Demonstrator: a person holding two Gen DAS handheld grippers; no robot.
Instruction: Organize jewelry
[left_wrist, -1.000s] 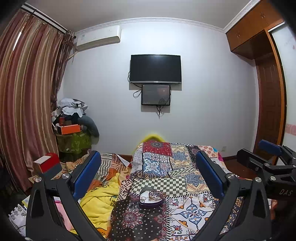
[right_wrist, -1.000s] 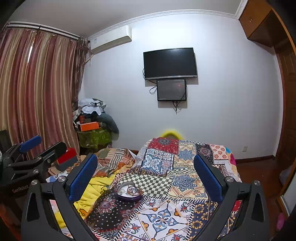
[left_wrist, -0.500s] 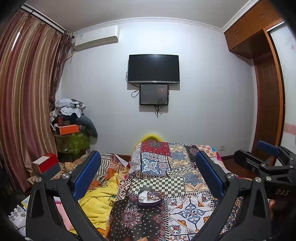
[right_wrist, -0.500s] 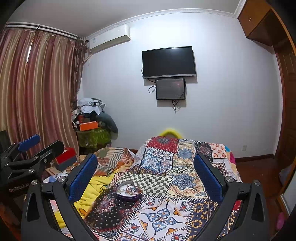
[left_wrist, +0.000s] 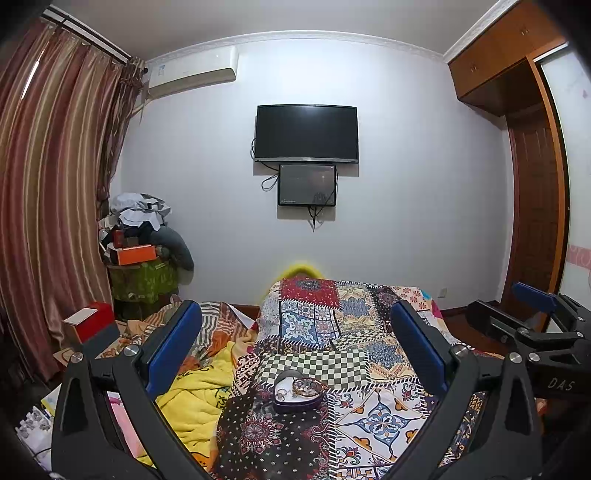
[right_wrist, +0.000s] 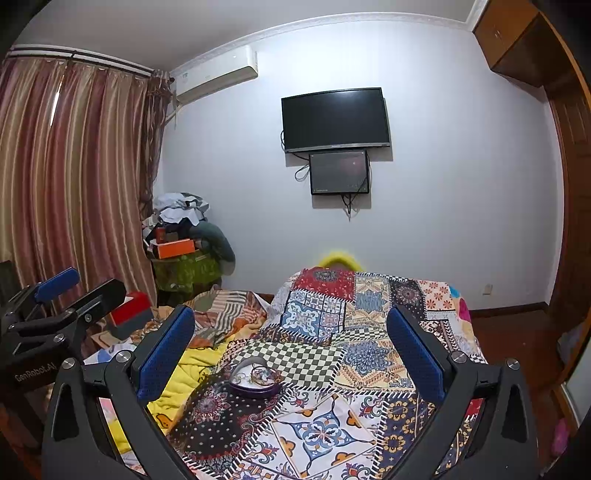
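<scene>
A small dark heart-shaped jewelry box sits open on the patchwork quilt, with rings and a tangled bracelet inside. It also shows in the right wrist view. My left gripper is open and empty, held well above and short of the box. My right gripper is open and empty too, with the box below and left of its middle. Each gripper shows at the edge of the other's view, the right one and the left one.
A yellow blanket and striped bedding lie left of the quilt. A red box and a cluttered pile with an orange box stand by the curtain. A TV hangs on the far wall. A wooden wardrobe stands at the right.
Both grippers have drifted slightly back and up; the jewelry box sits a little lower in each view. The jaws stay open.
</scene>
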